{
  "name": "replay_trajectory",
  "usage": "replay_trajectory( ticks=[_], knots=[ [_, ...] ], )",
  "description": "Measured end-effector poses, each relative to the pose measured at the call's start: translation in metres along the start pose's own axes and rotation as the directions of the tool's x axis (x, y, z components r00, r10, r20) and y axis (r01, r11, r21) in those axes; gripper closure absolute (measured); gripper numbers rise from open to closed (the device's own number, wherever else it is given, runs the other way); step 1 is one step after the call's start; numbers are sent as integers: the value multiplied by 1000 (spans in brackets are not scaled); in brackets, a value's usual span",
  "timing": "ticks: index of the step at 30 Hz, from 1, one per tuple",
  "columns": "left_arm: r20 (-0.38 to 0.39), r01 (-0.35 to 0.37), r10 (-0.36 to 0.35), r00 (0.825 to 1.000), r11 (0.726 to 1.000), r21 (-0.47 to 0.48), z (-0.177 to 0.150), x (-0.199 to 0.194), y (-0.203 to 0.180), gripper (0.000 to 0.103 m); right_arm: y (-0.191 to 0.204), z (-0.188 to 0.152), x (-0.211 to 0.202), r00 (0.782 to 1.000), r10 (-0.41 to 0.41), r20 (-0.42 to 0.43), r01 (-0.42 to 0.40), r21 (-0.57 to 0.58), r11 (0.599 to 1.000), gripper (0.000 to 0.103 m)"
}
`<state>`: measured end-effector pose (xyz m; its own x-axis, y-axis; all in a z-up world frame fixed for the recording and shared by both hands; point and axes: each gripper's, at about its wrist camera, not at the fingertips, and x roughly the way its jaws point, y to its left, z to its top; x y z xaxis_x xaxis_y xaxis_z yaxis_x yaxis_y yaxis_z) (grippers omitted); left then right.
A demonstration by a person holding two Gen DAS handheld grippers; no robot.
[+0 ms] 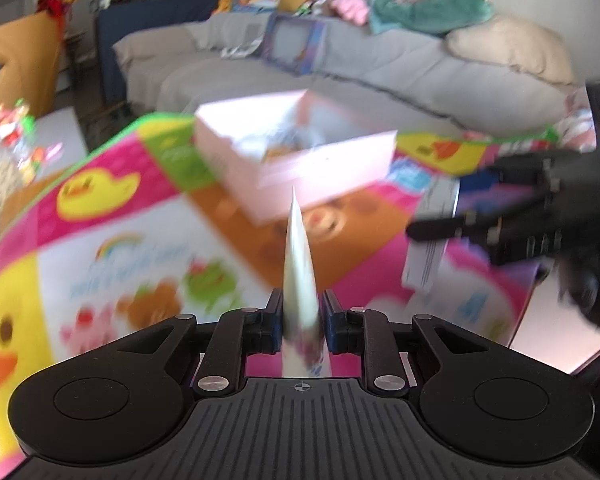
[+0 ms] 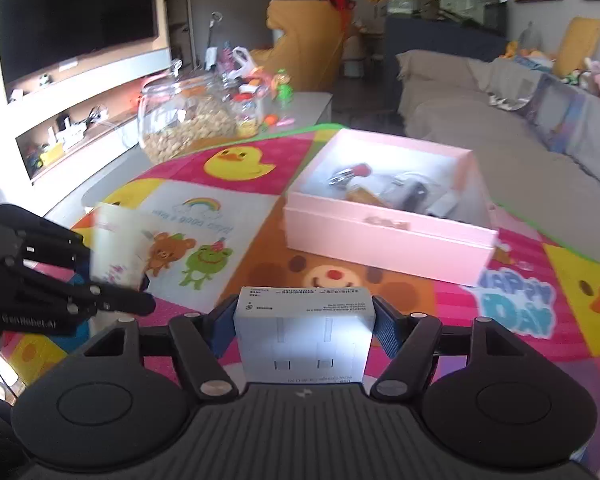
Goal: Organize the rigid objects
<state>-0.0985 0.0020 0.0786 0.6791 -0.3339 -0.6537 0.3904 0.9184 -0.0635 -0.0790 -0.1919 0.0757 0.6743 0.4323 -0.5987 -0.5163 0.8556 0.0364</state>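
My left gripper (image 1: 301, 312) is shut on a thin white card (image 1: 299, 264), seen edge-on and pointing toward the open pink box (image 1: 324, 168). From the right wrist view the same card (image 2: 118, 246) shows its printed white face, held by the left gripper (image 2: 112, 288) above the mat. My right gripper (image 2: 304, 312) is shut on a small white box (image 2: 304, 332) with printed labels, in front of the pink box (image 2: 384, 236). The pink box holds several small items. The right gripper (image 1: 452, 216) and its white box (image 1: 428, 256) appear at the right of the left wrist view.
A colourful cartoon mat (image 2: 228, 208) covers the table. A glass jar of nuts (image 2: 184, 120) and small toys stand at its far left. A grey sofa (image 1: 380, 64) with clothes and cushions lies behind. A TV (image 2: 76, 12) hangs on the left.
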Motion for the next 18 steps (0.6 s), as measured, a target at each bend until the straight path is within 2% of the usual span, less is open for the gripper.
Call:
replay_trajectory(
  ticks=[5,10,14,18],
  knots=[
    [138,-16,9,990,999,49,76,0,-12,81,-12,-4,-17,997,-24,80,23,23,999,34],
    [234,-20,13,972,999,27,154,26,-11,83,-23,-7,-11,995,-17,94,11,69,998,34],
    [229,10,-2,973,999,-33,199,70,-3,82,-30,-9,2,997,-22,76,15,98,995,34],
    [224,3,26,974,992,-128,210,106,11,81,-36,-10,11,997,-50,55,43,108,993,34]
  ],
)
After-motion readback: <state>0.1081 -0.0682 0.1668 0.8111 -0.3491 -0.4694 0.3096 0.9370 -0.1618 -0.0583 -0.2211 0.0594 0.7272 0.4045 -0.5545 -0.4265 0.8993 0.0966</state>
